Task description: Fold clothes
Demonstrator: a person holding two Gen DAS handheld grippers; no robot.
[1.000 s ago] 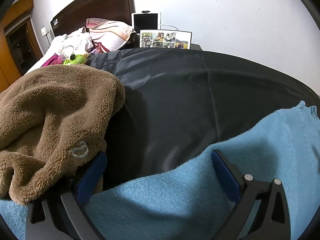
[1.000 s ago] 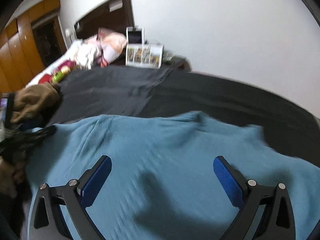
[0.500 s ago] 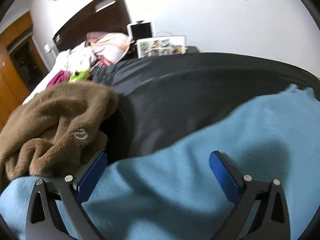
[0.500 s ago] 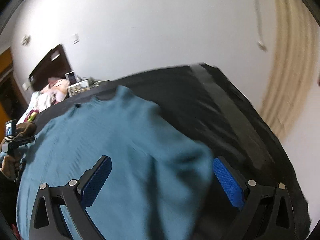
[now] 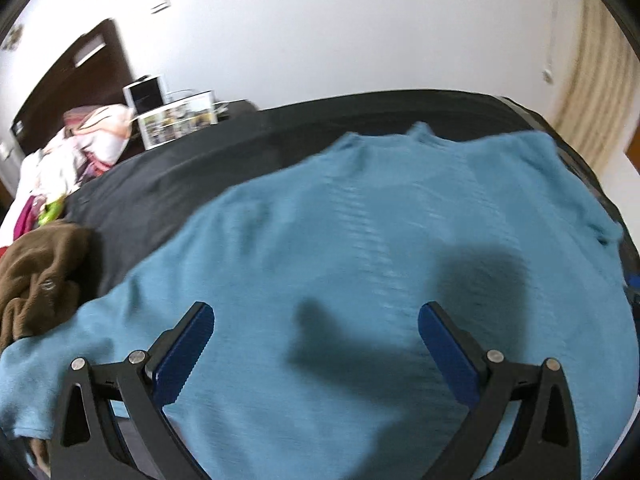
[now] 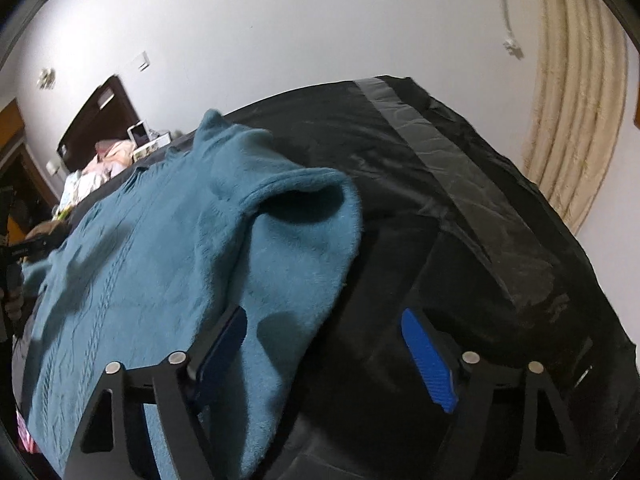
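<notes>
Left wrist view: brown fleece garment is heaped aside, leaving the teal sweater flat on the black-covered bed for folding; left gripper hovers, jaws apart. Right gripper, jaws apart, straddles its sleeve.

Bare black sheet right of blue sweater, brown fleece heap (left edge) blocking

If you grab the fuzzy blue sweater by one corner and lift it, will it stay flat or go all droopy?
Probably droopy: the blue sweater already bulges and folds at its sleeve. Its fuzzy knit looks grippy, so it likely won't slip. It would probably drag across the black cover rather than slide freely.
</notes>
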